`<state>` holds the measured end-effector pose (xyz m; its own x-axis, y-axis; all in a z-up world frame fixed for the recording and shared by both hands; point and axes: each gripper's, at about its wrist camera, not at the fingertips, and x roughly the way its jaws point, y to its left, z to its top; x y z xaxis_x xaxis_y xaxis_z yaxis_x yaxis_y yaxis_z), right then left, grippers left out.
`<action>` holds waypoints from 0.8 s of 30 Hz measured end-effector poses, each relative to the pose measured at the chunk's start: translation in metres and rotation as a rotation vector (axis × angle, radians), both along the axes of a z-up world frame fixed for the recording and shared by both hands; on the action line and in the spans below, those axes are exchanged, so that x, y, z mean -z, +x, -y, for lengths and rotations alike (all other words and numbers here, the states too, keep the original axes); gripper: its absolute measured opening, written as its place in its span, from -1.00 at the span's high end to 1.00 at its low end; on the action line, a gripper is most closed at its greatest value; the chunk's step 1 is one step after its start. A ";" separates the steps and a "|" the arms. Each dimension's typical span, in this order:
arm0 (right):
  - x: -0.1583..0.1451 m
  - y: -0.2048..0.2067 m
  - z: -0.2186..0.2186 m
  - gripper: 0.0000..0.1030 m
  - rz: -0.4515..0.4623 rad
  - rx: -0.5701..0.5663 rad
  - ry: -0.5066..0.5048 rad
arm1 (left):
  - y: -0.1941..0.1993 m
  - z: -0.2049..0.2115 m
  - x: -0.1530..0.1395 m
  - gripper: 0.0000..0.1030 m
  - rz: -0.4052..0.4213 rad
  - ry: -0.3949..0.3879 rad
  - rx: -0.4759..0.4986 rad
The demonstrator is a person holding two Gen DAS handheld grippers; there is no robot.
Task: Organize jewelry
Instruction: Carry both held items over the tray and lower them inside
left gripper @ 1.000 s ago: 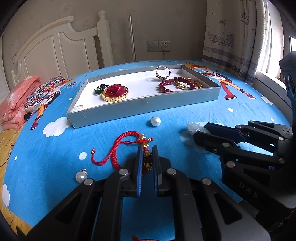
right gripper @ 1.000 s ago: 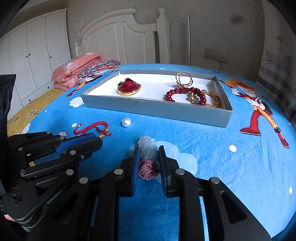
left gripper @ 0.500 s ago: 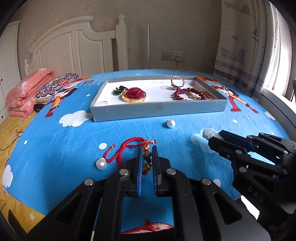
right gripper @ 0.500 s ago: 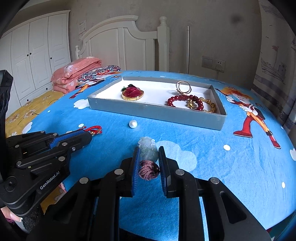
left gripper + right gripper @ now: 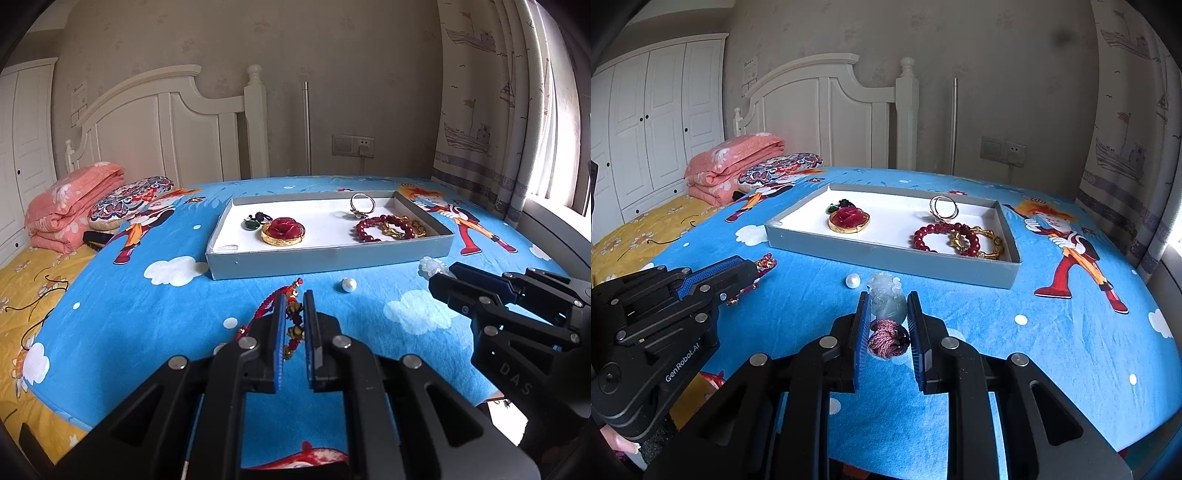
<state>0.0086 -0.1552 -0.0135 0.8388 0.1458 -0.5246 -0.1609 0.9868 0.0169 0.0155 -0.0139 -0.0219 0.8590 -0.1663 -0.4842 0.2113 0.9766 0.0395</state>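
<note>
A shallow grey tray (image 5: 328, 260) with a white floor sits on a bed covered by a blue cartoon sheet (image 5: 147, 317). Going from left to right inside the tray: a small green and black charm (image 5: 255, 221), touching it a red rose set in a gold ring (image 5: 283, 233), then, well apart toward the right end, a thin metal ring (image 5: 362, 204) standing upright, and in front of it a dark red bead bracelet (image 5: 373, 229) overlapping a gold bracelet (image 5: 404, 229).

On the sheet just in front of the tray lies a single loose pearl (image 5: 348, 284).

The left gripper (image 5: 294, 325) is raised above the sheet, pointing toward the tray, its jaws nearly closed on a red cord bracelet (image 5: 293, 321) with gold beads, which hangs between the pads.

The right gripper (image 5: 886, 325) is level with it to the right, also aimed at the tray. Its jaws are narrowly parted and clamp a pale jade pendant (image 5: 886, 299) with a pink knotted cord (image 5: 886, 338) behind it.
</note>
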 end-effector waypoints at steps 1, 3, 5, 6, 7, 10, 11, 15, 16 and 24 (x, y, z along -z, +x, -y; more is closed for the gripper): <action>0.000 0.000 0.000 0.60 0.001 0.001 0.001 | 0.001 0.000 0.000 0.82 0.002 0.000 -0.001; 0.000 0.000 0.000 0.60 0.000 0.001 0.002 | 0.001 0.000 -0.001 0.82 0.011 0.000 -0.004; -0.001 0.003 0.001 0.60 0.001 0.004 0.002 | 0.004 0.002 -0.003 0.82 0.020 0.006 -0.003; -0.003 0.004 0.002 0.60 0.003 0.007 0.005 | 0.006 0.003 -0.005 0.82 0.019 0.004 0.000; -0.005 0.007 0.003 0.60 0.004 0.008 0.008 | 0.009 0.003 -0.008 0.82 0.017 -0.003 0.003; -0.014 0.018 0.007 0.60 0.016 0.018 0.010 | 0.020 0.007 -0.019 0.82 0.024 -0.014 0.013; -0.017 0.023 0.008 0.60 0.014 0.017 0.014 | 0.024 0.008 -0.023 0.82 0.026 -0.016 0.019; -0.026 0.047 0.014 0.60 0.007 0.027 0.037 | 0.050 0.013 -0.038 0.82 0.016 -0.025 0.027; -0.027 0.054 0.015 0.60 0.004 0.030 0.043 | 0.058 0.014 -0.041 0.82 0.013 -0.025 0.024; -0.027 0.100 0.017 0.60 -0.033 0.050 0.043 | 0.110 0.019 -0.062 0.82 0.000 -0.010 -0.005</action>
<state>0.1083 -0.1722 0.0139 0.8278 0.1271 -0.5464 -0.1101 0.9919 0.0639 0.1258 -0.0324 0.0402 0.8599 -0.1668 -0.4824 0.2065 0.9780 0.0300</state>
